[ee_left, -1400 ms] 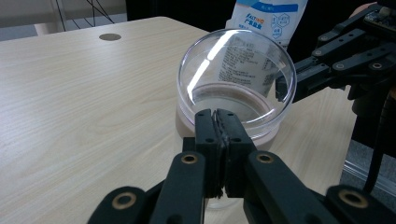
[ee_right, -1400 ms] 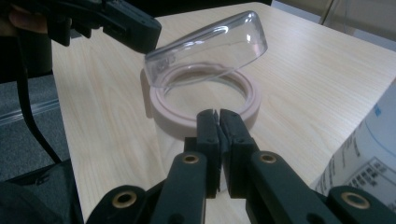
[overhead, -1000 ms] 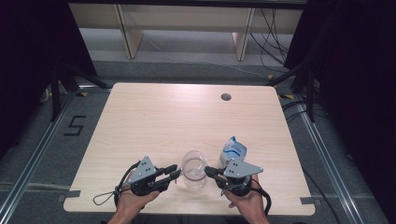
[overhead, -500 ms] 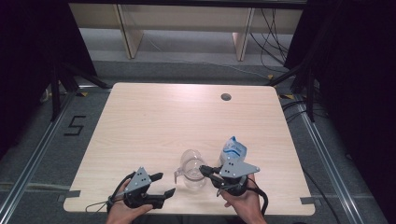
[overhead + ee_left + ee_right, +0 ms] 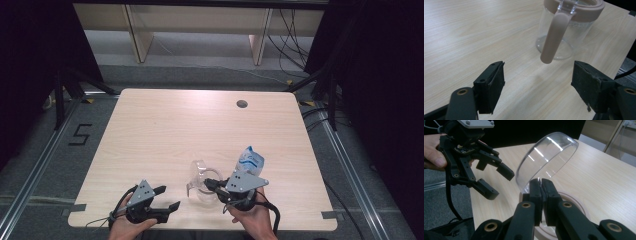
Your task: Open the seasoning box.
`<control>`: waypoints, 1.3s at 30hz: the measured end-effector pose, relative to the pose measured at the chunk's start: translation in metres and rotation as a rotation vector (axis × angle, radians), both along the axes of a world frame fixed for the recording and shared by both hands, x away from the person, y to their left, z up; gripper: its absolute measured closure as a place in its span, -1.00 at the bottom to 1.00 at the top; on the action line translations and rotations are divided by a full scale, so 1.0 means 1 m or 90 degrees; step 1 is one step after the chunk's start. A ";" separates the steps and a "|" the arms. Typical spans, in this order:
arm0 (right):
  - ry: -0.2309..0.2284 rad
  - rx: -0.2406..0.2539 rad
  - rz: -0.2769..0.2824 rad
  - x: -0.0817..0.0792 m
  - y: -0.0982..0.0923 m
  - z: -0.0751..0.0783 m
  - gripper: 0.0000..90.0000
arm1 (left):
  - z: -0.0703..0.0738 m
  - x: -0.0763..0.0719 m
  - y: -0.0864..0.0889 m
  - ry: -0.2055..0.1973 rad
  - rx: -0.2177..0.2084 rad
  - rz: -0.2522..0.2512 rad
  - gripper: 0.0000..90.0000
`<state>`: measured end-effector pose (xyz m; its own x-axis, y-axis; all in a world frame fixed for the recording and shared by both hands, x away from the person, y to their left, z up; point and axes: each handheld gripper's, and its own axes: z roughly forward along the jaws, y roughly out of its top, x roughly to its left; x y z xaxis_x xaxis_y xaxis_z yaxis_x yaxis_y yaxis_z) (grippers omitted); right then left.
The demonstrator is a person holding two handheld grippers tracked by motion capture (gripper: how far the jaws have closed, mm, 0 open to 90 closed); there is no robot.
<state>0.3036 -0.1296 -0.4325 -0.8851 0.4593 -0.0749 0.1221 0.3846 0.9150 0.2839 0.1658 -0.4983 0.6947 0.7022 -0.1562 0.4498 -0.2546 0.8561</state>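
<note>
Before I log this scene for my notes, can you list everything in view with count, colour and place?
Jar: one, clear glass with a pinkish-beige rim and handle, near edge of the table, middle.
Lid: one, clear plastic, tilted up over the jar, pinched at its edge by the right claw.
Pouch: one, blue and white, just beyond the right claw.
Table: one, light wood, with a dark round hole near the far edge.
Left claw: one, black, jaws just opened, nothing between them, left of the jar.
Right claw: one, black, shut on the lid.
Hands: two, at the near edge.

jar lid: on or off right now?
Off. Right gripper holds the clear lid tilted above the jar, whose rim is open.
</note>
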 end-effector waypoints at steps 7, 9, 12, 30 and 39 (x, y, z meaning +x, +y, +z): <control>-0.002 -0.001 0.014 -0.001 0.009 0.001 0.94 | -0.001 -0.001 -0.001 -0.002 0.003 0.000 -0.43; 0.005 0.001 0.014 -0.003 0.012 0.000 0.93 | -0.001 -0.001 -0.001 -0.004 0.009 -0.001 -0.42; 0.001 -0.003 0.027 -0.002 0.015 -0.001 0.94 | -0.001 -0.001 -0.001 -0.006 0.004 0.001 -0.41; -0.003 0.012 -0.016 -0.007 -0.019 0.000 0.68 | -0.001 -0.001 -0.001 -0.010 0.014 -0.006 -0.43; -0.001 0.027 -0.079 -0.022 -0.058 -0.009 0.23 | -0.002 -0.002 -0.002 0.000 0.010 0.004 -0.44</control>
<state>0.2812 -0.1877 -0.4412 -0.8210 0.5683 -0.0543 0.1651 0.3275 0.9303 0.2823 0.1642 -0.5006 0.6907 0.7084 -0.1453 0.4510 -0.2650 0.8523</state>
